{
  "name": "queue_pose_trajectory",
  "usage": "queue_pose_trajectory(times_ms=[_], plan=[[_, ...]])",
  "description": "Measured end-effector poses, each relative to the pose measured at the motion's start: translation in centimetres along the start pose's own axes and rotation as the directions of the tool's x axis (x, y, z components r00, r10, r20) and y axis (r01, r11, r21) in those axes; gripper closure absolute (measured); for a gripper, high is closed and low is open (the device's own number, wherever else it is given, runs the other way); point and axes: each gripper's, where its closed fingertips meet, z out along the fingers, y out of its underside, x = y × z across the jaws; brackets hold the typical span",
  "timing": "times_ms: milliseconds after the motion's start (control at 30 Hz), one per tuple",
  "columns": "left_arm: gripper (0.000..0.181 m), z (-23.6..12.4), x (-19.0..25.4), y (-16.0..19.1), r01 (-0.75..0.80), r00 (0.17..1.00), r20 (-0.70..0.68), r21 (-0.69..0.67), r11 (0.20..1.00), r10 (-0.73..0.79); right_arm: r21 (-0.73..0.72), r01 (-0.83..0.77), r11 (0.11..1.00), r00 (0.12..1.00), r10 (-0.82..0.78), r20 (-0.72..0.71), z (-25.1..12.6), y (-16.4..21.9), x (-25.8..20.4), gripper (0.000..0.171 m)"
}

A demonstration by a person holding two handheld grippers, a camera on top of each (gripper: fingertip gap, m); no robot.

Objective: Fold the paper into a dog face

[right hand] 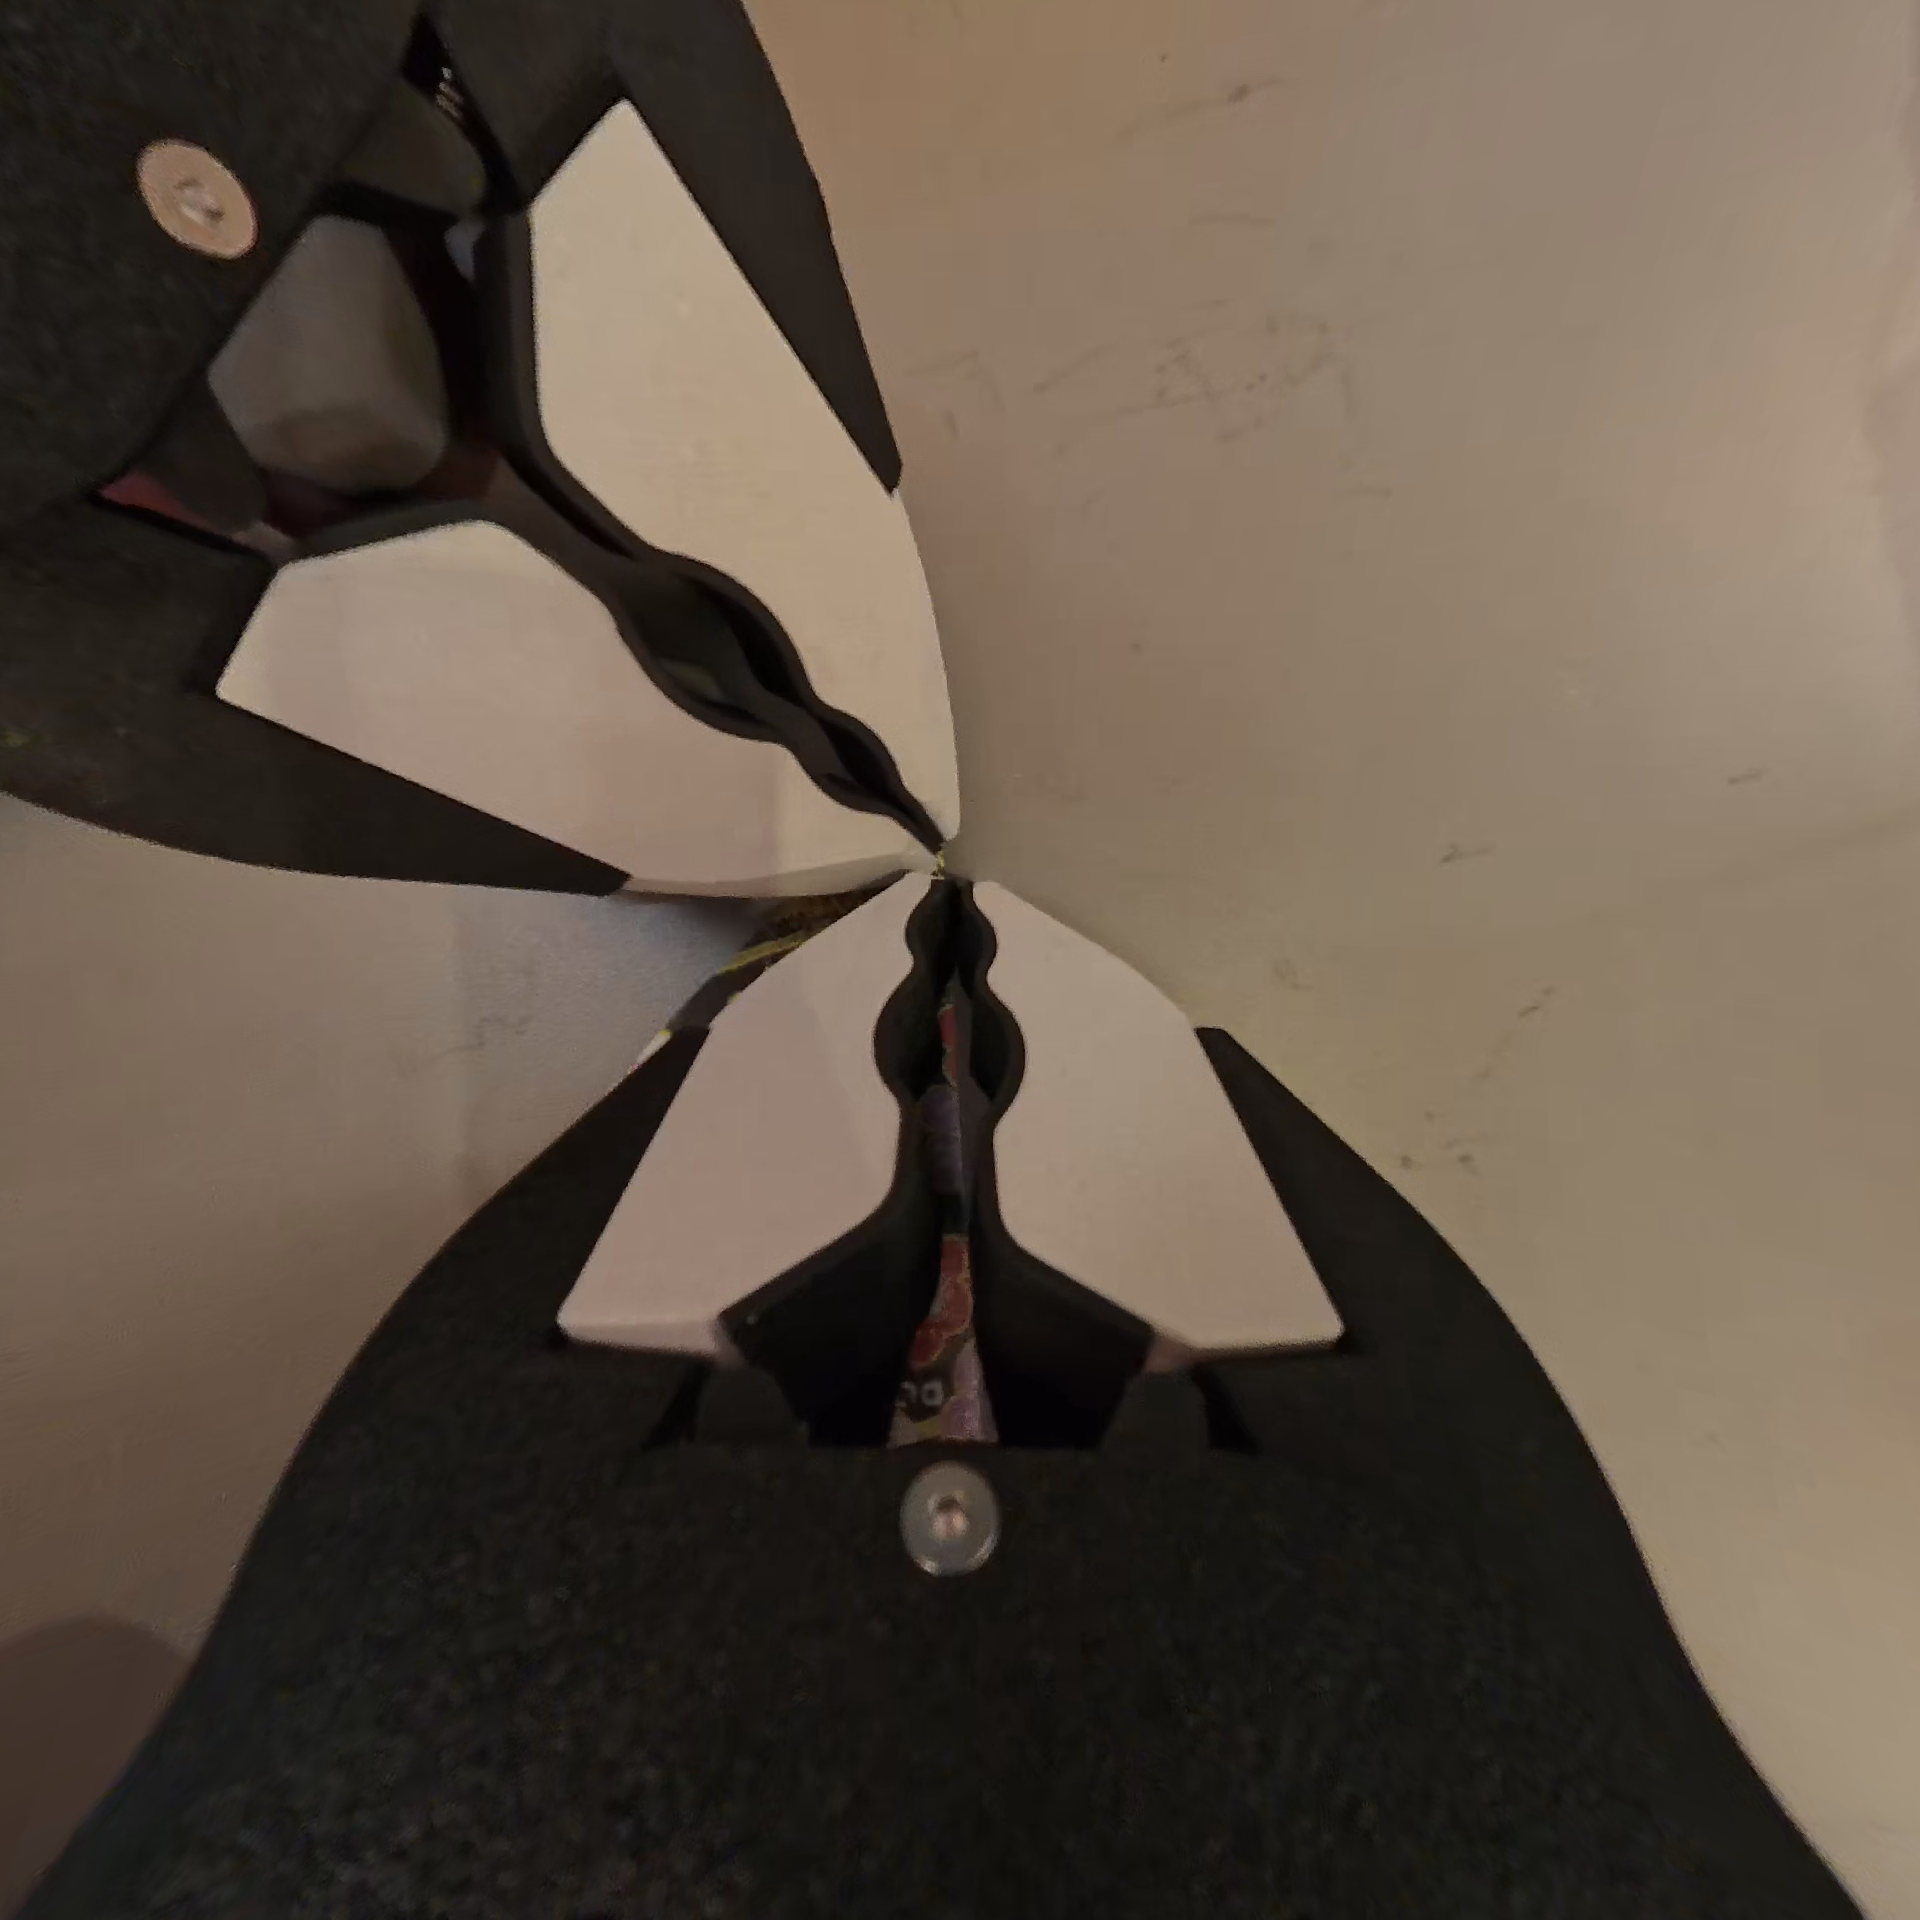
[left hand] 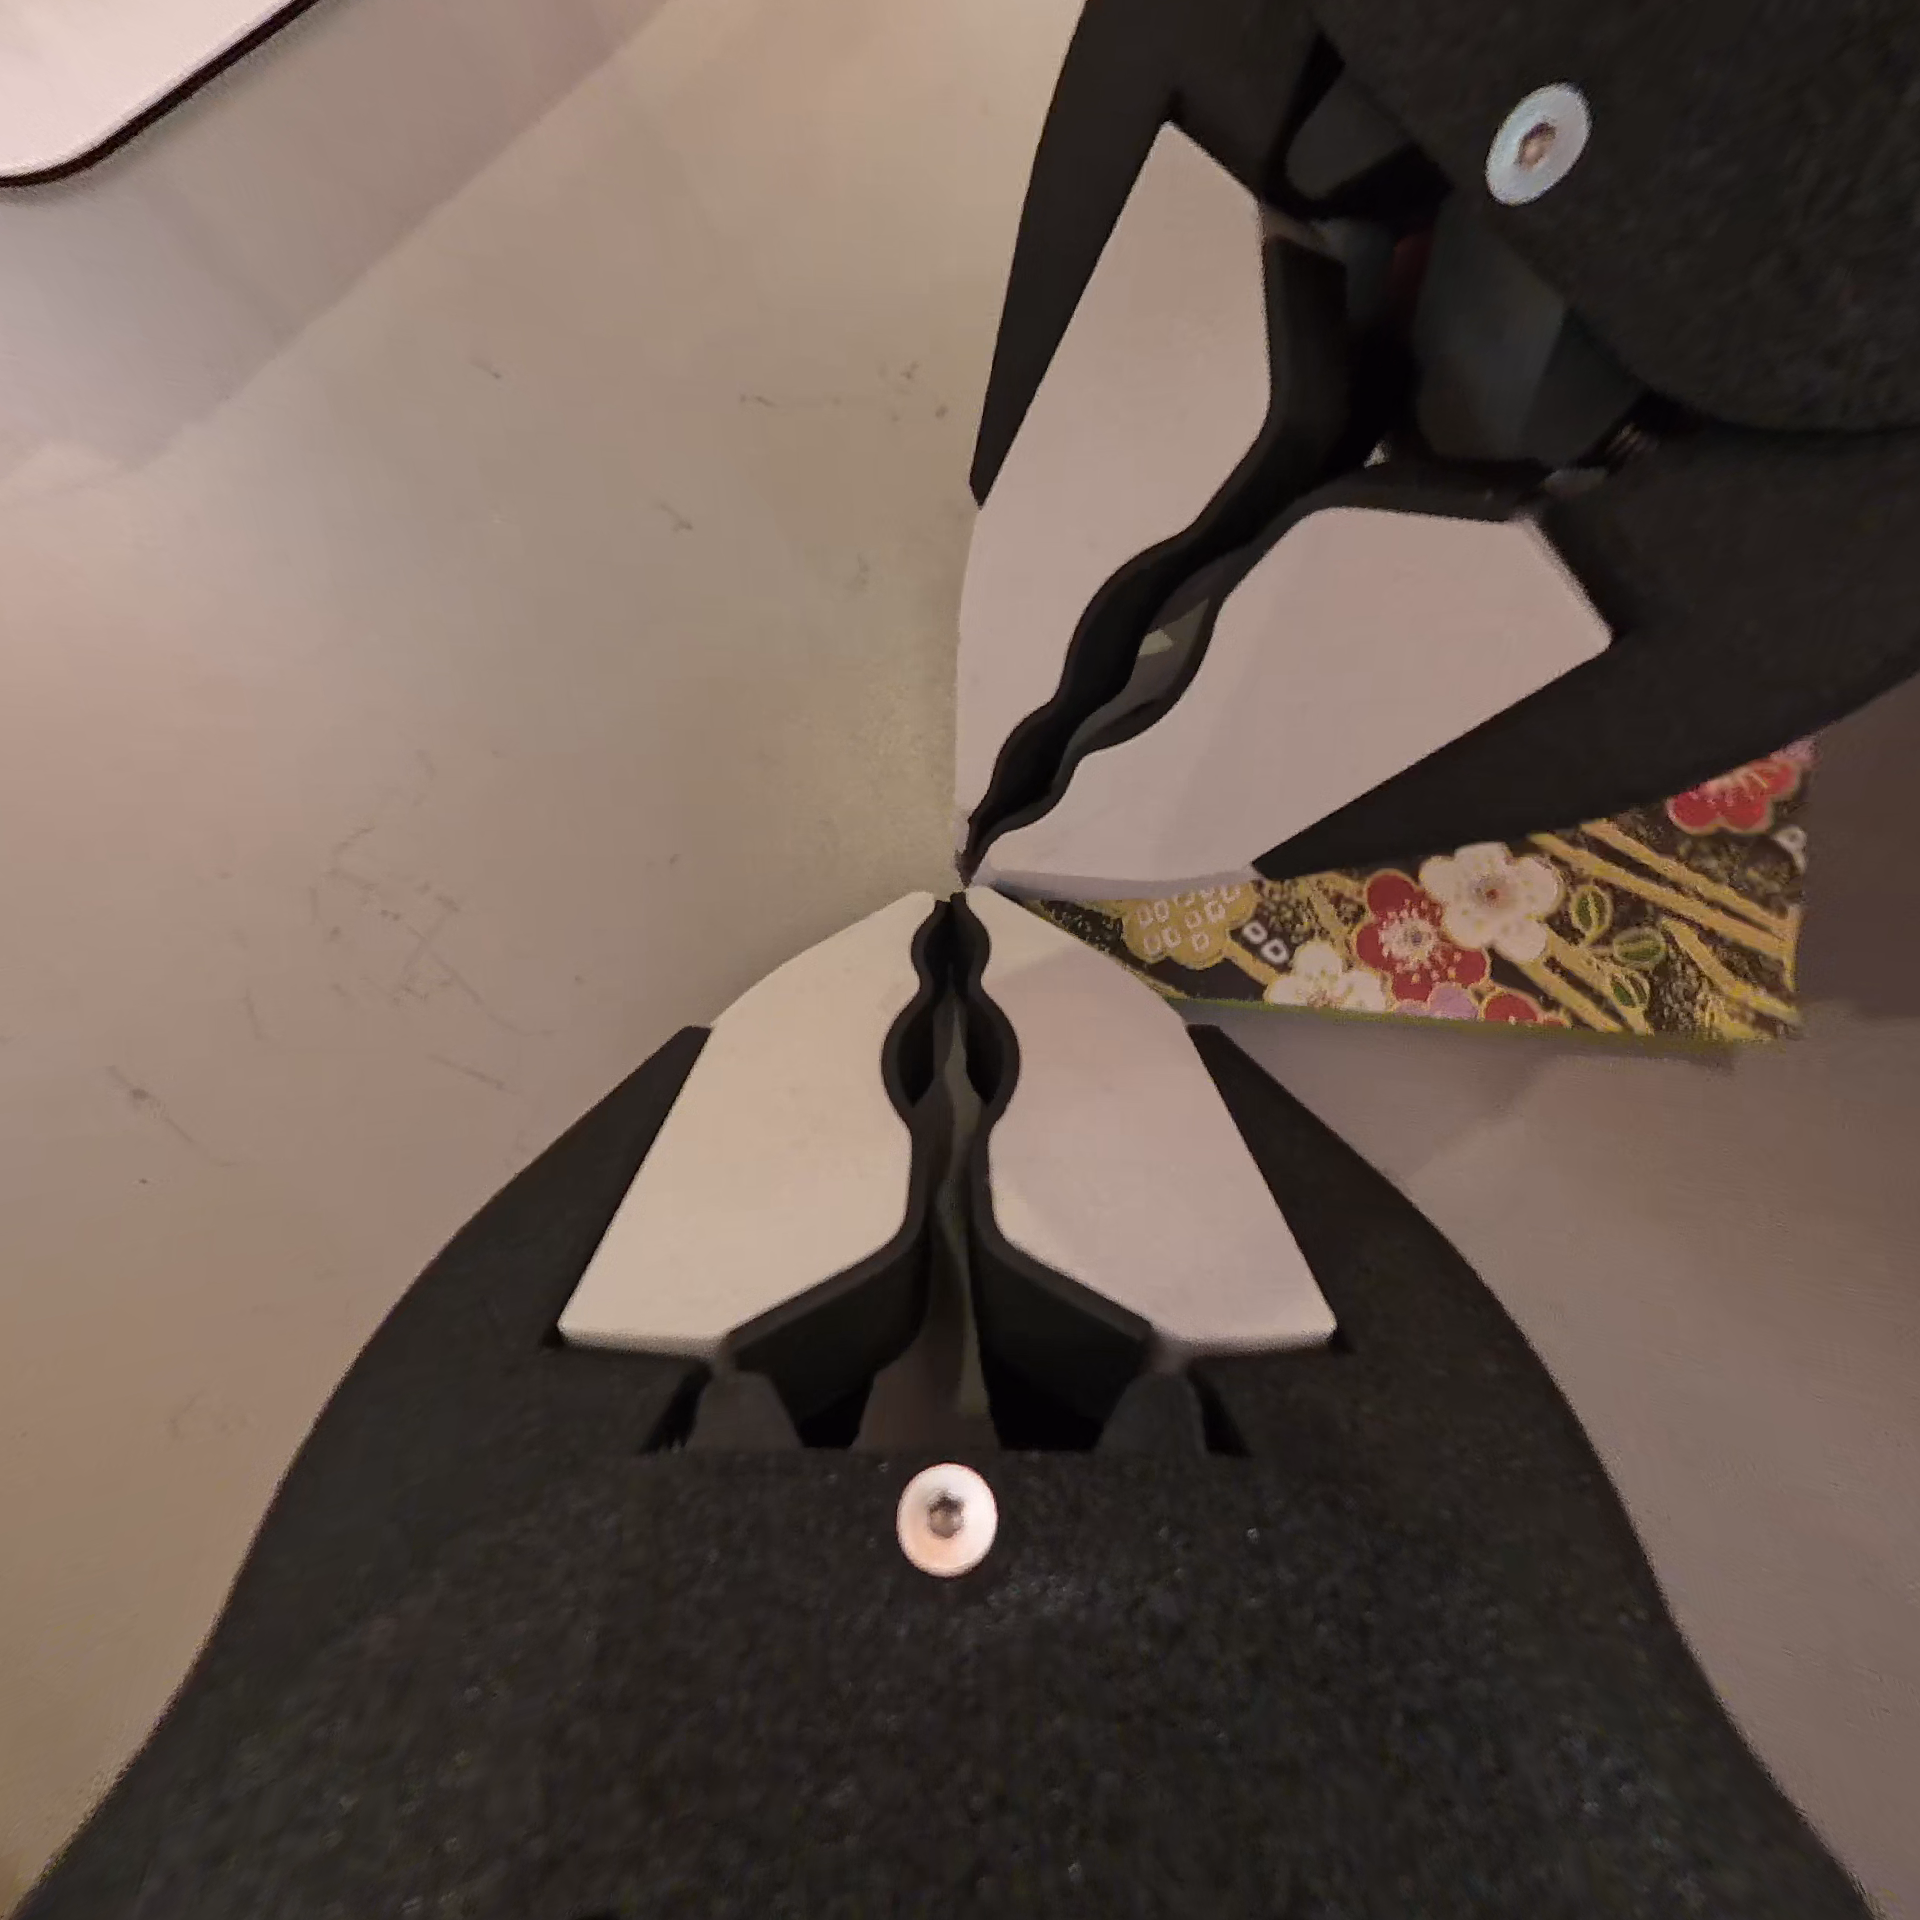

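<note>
The paper (left hand: 1455, 935) is black with gold lines and red and white flowers, and it is folded to a point. It stretches to the right from where both grippers' tips meet. My left gripper (left hand: 951, 914) is shut, with a thin pale sheet edge between its fingers. My right gripper (left hand: 977, 831) comes in from the upper right, also shut, with its tips almost touching the left's. In the right wrist view my right gripper (right hand: 951, 894) is shut on a strip of the patterned paper (right hand: 951, 1299). The left gripper (right hand: 930, 842) comes in from the upper left.
Everything is over a beige, lightly scuffed table (left hand: 416, 727). A white flat board with a dark rim (left hand: 104, 73) lies at the far left corner in the left wrist view. Less than 4 cm separates the two grippers' tips.
</note>
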Motion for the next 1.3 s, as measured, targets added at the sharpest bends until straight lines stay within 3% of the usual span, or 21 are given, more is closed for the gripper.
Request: queue_pose_trajectory(times_ms=[1300], plan=[[0.181, 0.1, -0.1, 0.0, -0.009, 1.000, 0.027, -0.005, 1.000, 0.009, -0.029, -0.034, 0.999, 0.997, 0.031, -0.074, -3.2, 4.9, 0.3, 0.171]])
